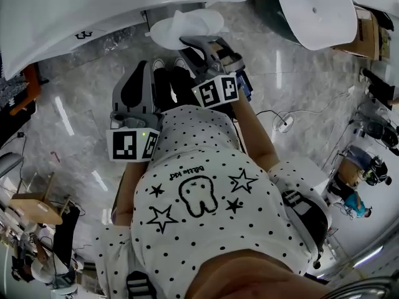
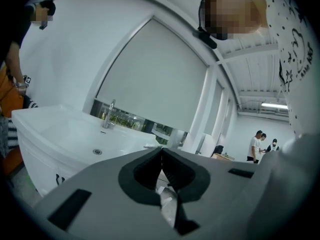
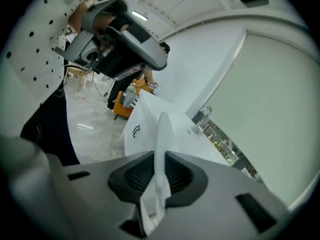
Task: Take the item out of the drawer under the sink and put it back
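Person in a dotted white shirt standing on a marble floor [image 1: 81, 104] beside a white sink [image 1: 75, 11], a two-jaw gripper in each hand held out in front of the body. Right gripper [image 3: 161, 156] is clamped on a thin white item [image 3: 162, 129], soft and sheet-like, perhaps a folded cloth or bag. The pads pinch its middle, so one end stands up past the tips and the other hangs crumpled behind them. That narrow pinch looks chosen to keep a limp thing from slipping while it is carried. Seen from above, the item is held in the air ahead of the person, close by the sink's near edge, resting on nothing. Left gripper [image 2: 161, 151] is pressed closed, tips meeting with nothing gripped. It sits nearer the body and to the left of the other, apparently kept free for the drawer, and points up toward the basin and its faucet [image 2: 109, 113]. No open drawer shows in any view, only the white cabinet front [image 3: 132, 134] under the basin, so I cannot tell whether it is open. By this, the item is out of the drawer and not yet put back; the left gripper would likely have to handle the drawer first. Other people [image 2: 257, 144] stand far across the room.
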{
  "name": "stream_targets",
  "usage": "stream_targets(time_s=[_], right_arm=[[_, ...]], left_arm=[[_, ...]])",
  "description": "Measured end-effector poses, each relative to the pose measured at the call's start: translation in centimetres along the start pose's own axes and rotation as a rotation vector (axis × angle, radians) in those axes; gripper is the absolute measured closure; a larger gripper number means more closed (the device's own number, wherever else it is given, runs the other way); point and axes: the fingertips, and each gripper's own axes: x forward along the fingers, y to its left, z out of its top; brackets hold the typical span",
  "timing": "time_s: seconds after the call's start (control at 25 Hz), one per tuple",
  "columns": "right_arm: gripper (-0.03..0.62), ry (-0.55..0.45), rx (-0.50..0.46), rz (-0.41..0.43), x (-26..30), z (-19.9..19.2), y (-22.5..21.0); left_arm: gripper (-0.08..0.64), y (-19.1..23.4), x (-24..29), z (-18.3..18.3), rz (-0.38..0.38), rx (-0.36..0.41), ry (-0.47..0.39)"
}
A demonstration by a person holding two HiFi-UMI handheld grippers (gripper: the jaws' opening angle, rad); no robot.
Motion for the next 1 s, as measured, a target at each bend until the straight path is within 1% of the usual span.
stream_targets(time_s=[0.36,0.68,1.0], right_arm=[[0.53,0.006,-0.006,0.054,3.8,-3.3,0.9],[0.53,-0.01,-0.03,0.112,7.5,-4.9,1.9],[0.531,0.012,-0.068,0.172,11.4,-7.5,2.8]], left_arm=[[0.555,0.4,-0.4,-1.6,0.063,-0.013,0.015],[0.555,0.6,-0.7,-2.7,0.096,-0.022,0.03],[0.555,1.0,-0.1,-3.4,0.121,-0.017,0.035]])
